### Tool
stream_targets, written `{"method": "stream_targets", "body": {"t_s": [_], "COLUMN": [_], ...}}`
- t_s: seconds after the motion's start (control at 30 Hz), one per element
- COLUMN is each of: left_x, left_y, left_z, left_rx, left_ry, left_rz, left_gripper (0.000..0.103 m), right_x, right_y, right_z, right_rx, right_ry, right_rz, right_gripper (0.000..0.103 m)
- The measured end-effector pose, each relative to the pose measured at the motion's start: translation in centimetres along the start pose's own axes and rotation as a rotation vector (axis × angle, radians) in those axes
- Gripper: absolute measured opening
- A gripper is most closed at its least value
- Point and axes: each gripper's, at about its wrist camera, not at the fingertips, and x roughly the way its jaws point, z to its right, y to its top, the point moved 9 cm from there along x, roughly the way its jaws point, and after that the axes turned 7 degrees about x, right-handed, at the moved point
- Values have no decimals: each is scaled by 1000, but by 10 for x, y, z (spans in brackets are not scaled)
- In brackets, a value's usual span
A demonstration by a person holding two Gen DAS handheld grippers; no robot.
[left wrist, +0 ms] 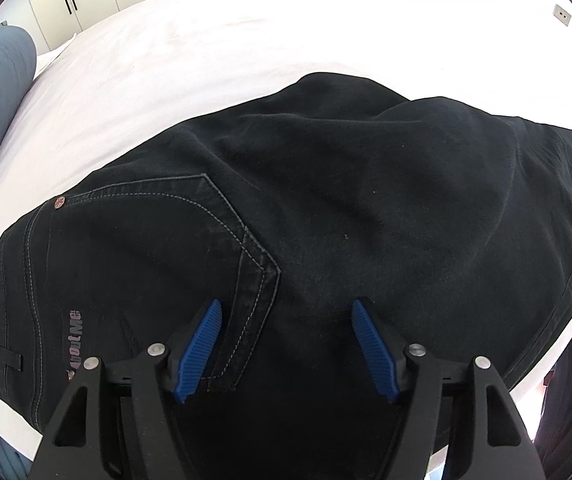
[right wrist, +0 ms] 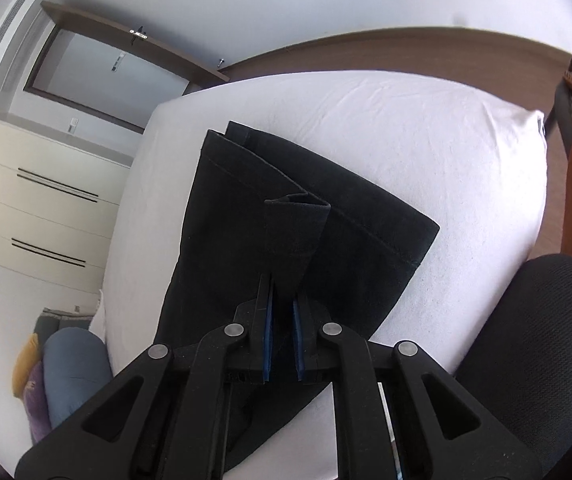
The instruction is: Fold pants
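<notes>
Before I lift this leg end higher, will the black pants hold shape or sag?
Likely sag: the black pants already crease where the right gripper pinches them. Thick stitched denim at the pocket suggests some weight. The open left gripper could support the seat.

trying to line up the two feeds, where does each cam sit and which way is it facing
Left wrist: on the left gripper, looking down past its open blue fingers at the waist end of the black jeans on the white bed.
Right wrist: on the right gripper, facing along the bed toward the leg hems and door, shut on a raised fold of denim.
Shared: the jeans, bed, and blue pillow.
</notes>
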Motion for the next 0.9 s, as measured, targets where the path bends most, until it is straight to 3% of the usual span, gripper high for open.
{"method": "stream_targets", "body": {"t_s": [0.27,0.43,0.57,0.7,0.8,0.9], "left_x": [-8,-9,-7,-5,-6,-5], "left_y": [-4,-12,-13,-14,-16,-18], "left_z": [5,2,1,0,-3,-6], "left_rx": [-8,-17,-19,-27,-30,-22], "left_ry": [3,-3,-3,-16,-21,-23], "left_rz": [-12,-8,-2,3,8,12], "left_gripper": [71,75,76,77,78,79], "right_x": [28,22,3,-31,-34,-17], "right_y": [19,19,18,23,28,35], "right_z": [-14,-58,-119,-174,-150,-77], "right_rx": [86,-93,-211,-287,-208,-64], "right_ry": [133,99,178,351,371,222], "right_rz": [-19,-5,-4,24,4,-2], "right_gripper": [10,7,7,6,7,10]}}
